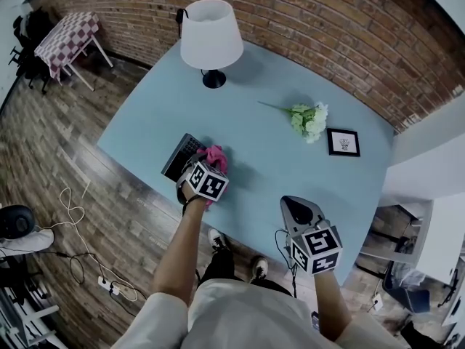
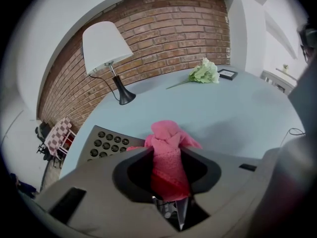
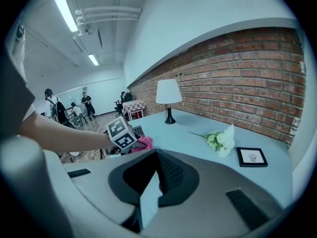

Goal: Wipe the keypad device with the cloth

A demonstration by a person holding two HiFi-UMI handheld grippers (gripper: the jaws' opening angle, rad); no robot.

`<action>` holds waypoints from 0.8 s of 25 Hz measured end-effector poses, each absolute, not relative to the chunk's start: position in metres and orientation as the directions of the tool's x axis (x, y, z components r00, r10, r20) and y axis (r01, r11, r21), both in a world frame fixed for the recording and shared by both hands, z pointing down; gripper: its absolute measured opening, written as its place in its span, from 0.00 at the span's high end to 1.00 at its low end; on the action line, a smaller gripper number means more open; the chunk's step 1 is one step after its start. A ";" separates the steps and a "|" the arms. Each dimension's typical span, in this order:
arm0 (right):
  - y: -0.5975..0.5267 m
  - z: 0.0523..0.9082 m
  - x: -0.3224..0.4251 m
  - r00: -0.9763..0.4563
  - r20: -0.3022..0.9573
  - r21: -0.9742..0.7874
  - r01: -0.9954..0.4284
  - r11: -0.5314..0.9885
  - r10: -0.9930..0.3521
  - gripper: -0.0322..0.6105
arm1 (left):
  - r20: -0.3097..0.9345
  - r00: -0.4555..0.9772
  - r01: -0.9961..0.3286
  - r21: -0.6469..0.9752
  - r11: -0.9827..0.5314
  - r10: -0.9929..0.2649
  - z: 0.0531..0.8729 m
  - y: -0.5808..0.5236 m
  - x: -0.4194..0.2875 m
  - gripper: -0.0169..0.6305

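Now, L gripper [image 2: 167,157] tight on pink cloth [image 2: 166,133] beside keypad device [image 2: 106,144]; R gripper [image 3: 157,165] jaws together, empty.

The table [image 1: 261,151] is viewed steeply from overhead; the lamp [image 2: 101,46] is shared by both low, table-level gripper views.

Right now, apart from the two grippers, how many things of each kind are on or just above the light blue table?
White-shaded lamp with black base: 1
Dark grey keypad device: 1
Pink terry cloth: 1
Bunch of white flowers: 1
Small black-framed picture: 1
Total: 5
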State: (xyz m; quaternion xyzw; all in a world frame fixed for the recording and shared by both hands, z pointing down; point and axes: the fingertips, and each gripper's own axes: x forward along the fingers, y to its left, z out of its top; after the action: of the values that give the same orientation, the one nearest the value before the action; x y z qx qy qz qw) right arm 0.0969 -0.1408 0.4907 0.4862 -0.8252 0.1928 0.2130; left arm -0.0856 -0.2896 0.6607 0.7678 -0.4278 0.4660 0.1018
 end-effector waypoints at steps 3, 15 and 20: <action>-0.140 0.492 0.098 -0.438 0.540 -0.112 -0.884 0.455 -0.719 0.91 | 0.806 0.195 -0.753 -0.242 -0.612 -0.559 0.664 -0.287 -0.086 0.72; -0.142 0.490 0.098 -0.469 0.535 -0.113 -0.864 0.490 -0.703 0.92 | 0.832 0.229 -0.748 -0.182 -0.638 -0.506 0.664 -0.259 -0.091 0.72; -0.141 0.482 0.088 -0.504 0.515 -0.108 -0.840 0.531 -0.693 0.92 | 0.798 0.263 -0.789 -0.145 -0.597 -0.543 0.640 -0.243 -0.101 0.72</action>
State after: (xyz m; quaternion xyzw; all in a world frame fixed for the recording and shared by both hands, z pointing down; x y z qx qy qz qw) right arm 0.0884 -0.1414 0.4818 0.4513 -0.8493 0.1755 0.2101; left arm -0.1013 -0.2426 0.6401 0.7819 -0.4259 0.4324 0.1427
